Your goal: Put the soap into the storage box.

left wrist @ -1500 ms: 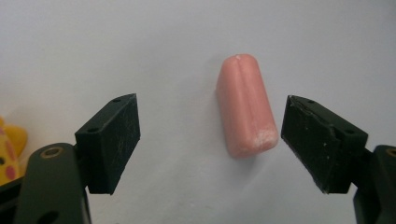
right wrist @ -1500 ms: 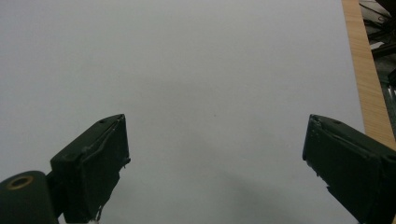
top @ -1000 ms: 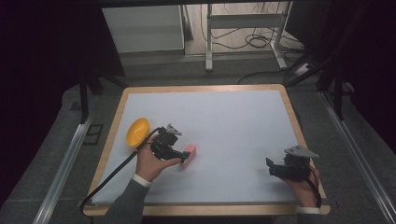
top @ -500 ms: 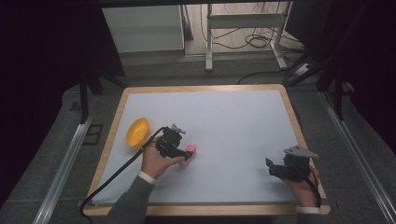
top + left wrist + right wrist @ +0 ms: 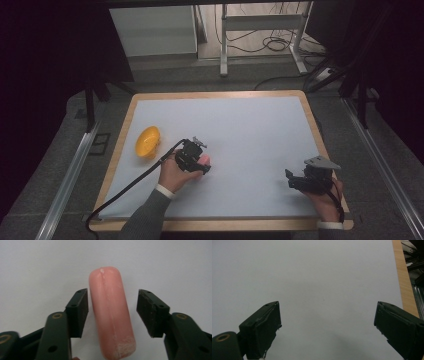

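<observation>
Left gripper view: the left gripper [image 5: 112,312] is held wide open, and a smooth pink sausage-shaped toy [image 5: 111,315] is seen lying between its jaws, a gap on each side. The right gripper [image 5: 327,327] is spread wide over the white table top [image 5: 324,277], with nothing held.

High view above the table [image 5: 240,125]; both gripper views close over that surface.
</observation>
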`<state>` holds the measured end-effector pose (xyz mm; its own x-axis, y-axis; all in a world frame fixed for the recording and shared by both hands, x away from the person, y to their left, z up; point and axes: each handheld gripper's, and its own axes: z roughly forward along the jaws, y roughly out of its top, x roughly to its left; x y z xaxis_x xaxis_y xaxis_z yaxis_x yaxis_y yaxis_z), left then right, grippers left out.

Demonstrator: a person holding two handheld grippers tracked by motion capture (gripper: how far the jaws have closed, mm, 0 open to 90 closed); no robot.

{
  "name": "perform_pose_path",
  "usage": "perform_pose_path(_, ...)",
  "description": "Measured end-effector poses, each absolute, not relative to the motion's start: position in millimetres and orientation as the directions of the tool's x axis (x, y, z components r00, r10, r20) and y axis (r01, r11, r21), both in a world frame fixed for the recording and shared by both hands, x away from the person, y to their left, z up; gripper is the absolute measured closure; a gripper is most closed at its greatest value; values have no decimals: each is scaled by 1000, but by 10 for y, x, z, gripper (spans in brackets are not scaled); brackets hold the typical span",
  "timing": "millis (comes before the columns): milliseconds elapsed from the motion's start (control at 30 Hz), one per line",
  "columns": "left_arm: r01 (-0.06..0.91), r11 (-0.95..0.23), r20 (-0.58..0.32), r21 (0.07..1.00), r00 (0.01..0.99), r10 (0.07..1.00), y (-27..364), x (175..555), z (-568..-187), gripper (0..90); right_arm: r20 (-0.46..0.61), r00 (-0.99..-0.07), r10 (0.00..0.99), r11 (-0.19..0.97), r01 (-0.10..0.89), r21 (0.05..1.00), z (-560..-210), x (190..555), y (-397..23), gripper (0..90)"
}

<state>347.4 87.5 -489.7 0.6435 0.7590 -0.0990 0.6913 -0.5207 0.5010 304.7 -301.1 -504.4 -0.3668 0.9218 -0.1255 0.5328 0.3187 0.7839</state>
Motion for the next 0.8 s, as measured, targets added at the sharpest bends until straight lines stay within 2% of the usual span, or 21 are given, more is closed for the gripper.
perform_pose_path(167,699,-524,-85,487,635,768,852,3479,-4954,478,-128,-368,921,322,532,784,-5044,3048,-3006,68)
perform_pose_path(467,693,-513,-69,506,626,777,875,3468,-4984,595,-130,-368,921,323,532,783,-5046,3047,-3006,68)
perform_pose_path(800,685,-512,-86,519,637,766,919,3457,-4980,603,-138,-372,918,330,523,786,-5037,3041,-2999,69)
